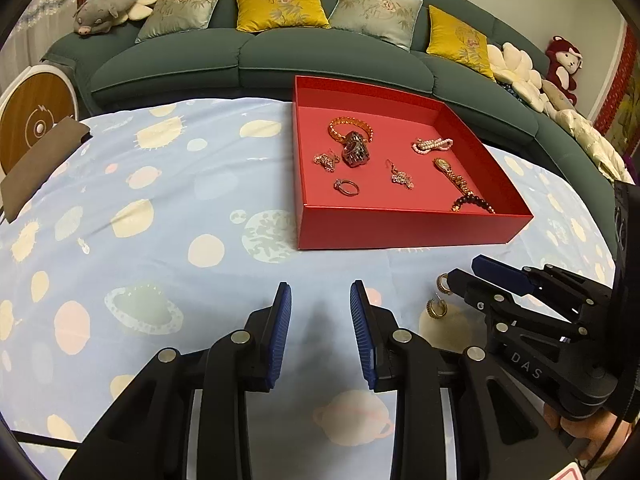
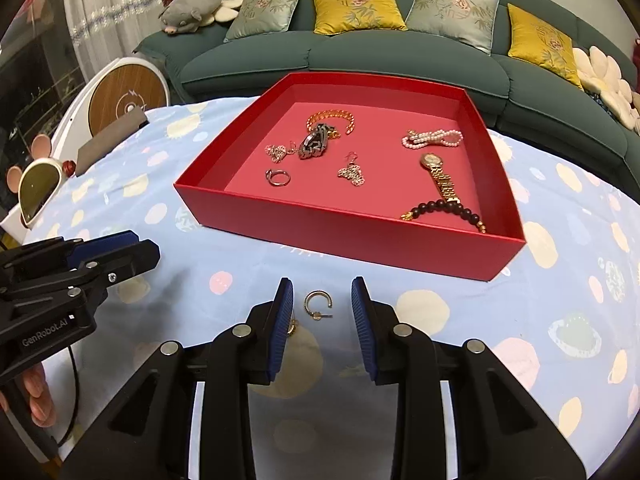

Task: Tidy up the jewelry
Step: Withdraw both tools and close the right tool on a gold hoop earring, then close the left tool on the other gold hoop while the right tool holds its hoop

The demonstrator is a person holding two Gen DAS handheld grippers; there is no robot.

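A red tray [image 1: 400, 228] [image 2: 344, 232] on the blue planet-print cloth holds several pieces: a gold bangle [image 2: 332, 116], a dark chain bracelet [image 2: 314, 144], a ring [image 2: 277, 177], a pearl bracelet [image 2: 432, 138], a gold watch [image 2: 438, 174] and a dark bead bracelet [image 2: 444, 210]. Two gold hoop earrings lie on the cloth in front of the tray. One earring [image 2: 318, 304] [image 1: 434, 308] sits between the open jaws of my right gripper [image 2: 322, 300]. The other [image 2: 292, 326] [image 1: 443, 282] is partly hidden by the left finger. My left gripper [image 1: 320, 300] is open and empty over bare cloth.
A green sofa [image 1: 256, 56] with cushions runs behind the table. A brown flat pad [image 1: 40, 164] lies at the table's left edge, with a round wooden device [image 2: 124, 100] and a small mirror [image 2: 38, 190] beyond it.
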